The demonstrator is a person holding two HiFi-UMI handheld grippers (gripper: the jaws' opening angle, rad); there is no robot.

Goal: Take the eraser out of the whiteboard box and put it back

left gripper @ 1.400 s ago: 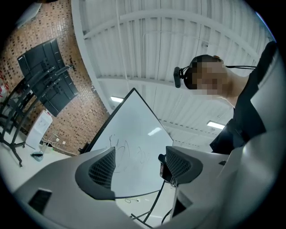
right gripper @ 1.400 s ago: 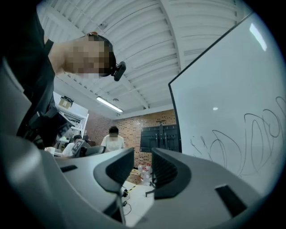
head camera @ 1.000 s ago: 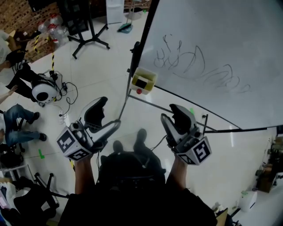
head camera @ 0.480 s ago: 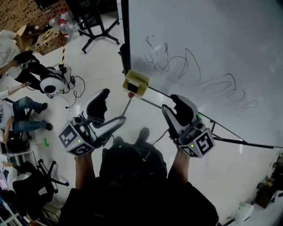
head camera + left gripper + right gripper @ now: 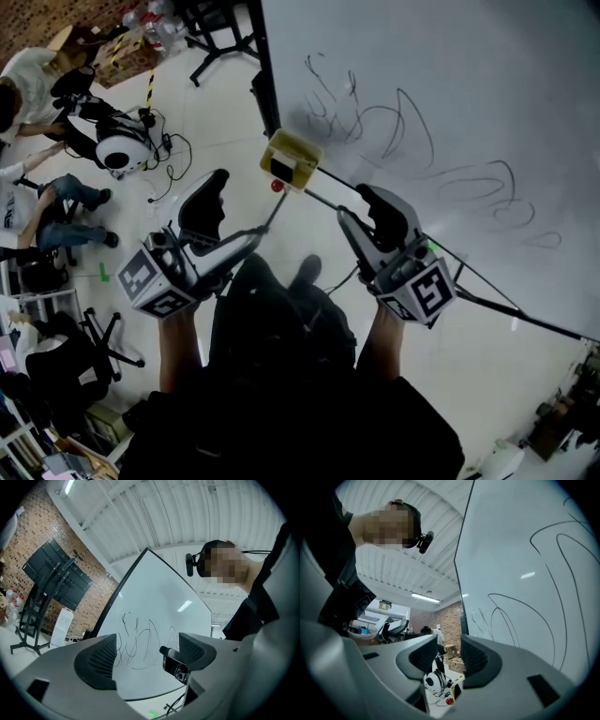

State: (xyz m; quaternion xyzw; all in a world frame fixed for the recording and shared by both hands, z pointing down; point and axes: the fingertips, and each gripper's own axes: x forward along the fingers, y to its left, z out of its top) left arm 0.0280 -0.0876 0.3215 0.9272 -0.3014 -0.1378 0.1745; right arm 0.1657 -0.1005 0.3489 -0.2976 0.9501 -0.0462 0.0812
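Eraser (image 5: 282, 170), or what I take for it (dark block, too small to be sure), sits inside the yellow whiteboard box (image 5: 300, 147), so nothing's out yet. Box hangs at the lower left corner of the whiteboard (image 5: 469, 84), just beside the scribbles. My guess is it's there so the eraser is at hand for whoever writes, and its open face is turned toward me, which should make the reach easy. Left gripper (image 5: 237, 208) is empty. In the left gripper view the jaws stand wide apart w/ only the board and its scribbles showing between the pads. Right gripper (image 5: 354, 208) is empty too, its jaws parted by a narrower gap. Thru that gap the right gripper view shows only floor and clutter far behind. I'm holding both roughly level, noses toward the board, one on each side of the box and a bit short of it. That keeps either side free to go in and keeps my own view of the opening unblocked. Jaws are pre-opened so I needn't fiddle once I'm at the box. Neither touches box or board. Next step as I judge it: ease one gripper into the opening and close on the block, prob. the left, since its gap is already wide enough.
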